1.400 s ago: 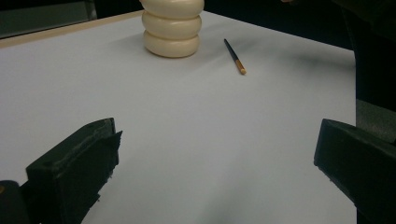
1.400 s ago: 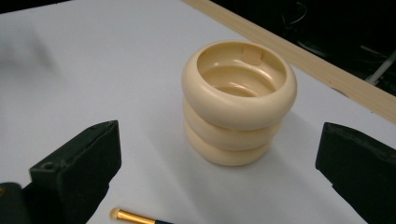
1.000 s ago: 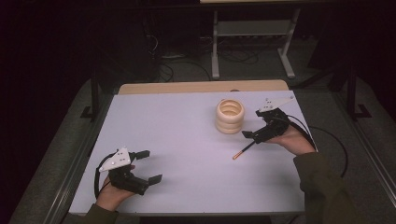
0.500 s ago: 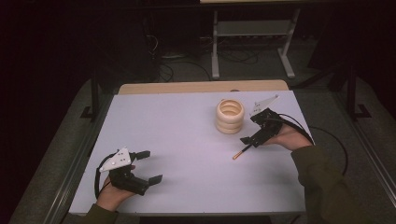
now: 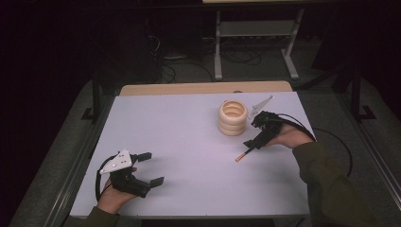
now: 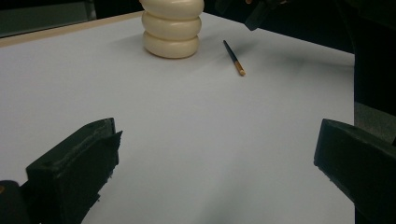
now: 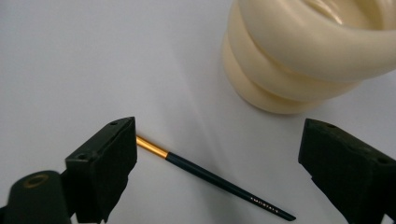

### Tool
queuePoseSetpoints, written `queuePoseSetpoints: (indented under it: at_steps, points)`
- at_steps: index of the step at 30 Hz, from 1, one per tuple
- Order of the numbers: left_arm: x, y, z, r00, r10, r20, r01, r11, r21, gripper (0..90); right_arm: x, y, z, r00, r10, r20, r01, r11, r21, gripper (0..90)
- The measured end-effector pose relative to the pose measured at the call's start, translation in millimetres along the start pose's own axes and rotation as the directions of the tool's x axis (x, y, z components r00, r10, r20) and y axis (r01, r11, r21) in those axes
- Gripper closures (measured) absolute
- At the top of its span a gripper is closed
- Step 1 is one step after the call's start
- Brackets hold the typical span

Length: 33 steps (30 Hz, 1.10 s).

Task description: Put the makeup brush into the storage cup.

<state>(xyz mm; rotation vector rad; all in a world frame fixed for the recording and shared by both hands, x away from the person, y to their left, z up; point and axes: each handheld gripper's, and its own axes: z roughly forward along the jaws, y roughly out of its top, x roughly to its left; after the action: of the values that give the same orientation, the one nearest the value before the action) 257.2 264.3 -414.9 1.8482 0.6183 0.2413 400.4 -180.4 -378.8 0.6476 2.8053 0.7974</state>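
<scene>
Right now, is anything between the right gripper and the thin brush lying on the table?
Nothing visible. The brush lies bare on the white table between the right gripper's open jaws, which have just been closing. The cream ribbed holder stands apart, beyond it.

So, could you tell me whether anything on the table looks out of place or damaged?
Nothing looks damaged or spilled. The slim brush lies flat on the white table beside the upright cream ribbed holder, between the right gripper's open jaws.
</scene>
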Motion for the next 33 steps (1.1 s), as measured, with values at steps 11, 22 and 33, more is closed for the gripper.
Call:
queuePoseSetpoints:
  at_steps: [11,22,33]
  points:
    - [0.2,-0.1,-0.1,1.0,-0.002,0.002,0.002,1.0,-0.003,0.0,-5.1,0.8,8.5,0.9997,0.0,-0.023,0.002,0.997,0.075,15.0]
    - [-0.2,-0.1,0.1,1.0,-0.004,0.002,0.004,1.0,0.001,0.0,-8.1,0.2,17.9,0.9986,-0.011,-0.051,0.018,0.99,0.137,19.4]
    - [0.0,0.1,-0.1,1.0,0.0,0.002,0.0,1.0,-0.003,0.0,-8.5,0.3,23.6,0.9978,-0.022,-0.062,0.035,0.978,0.206,23.1]
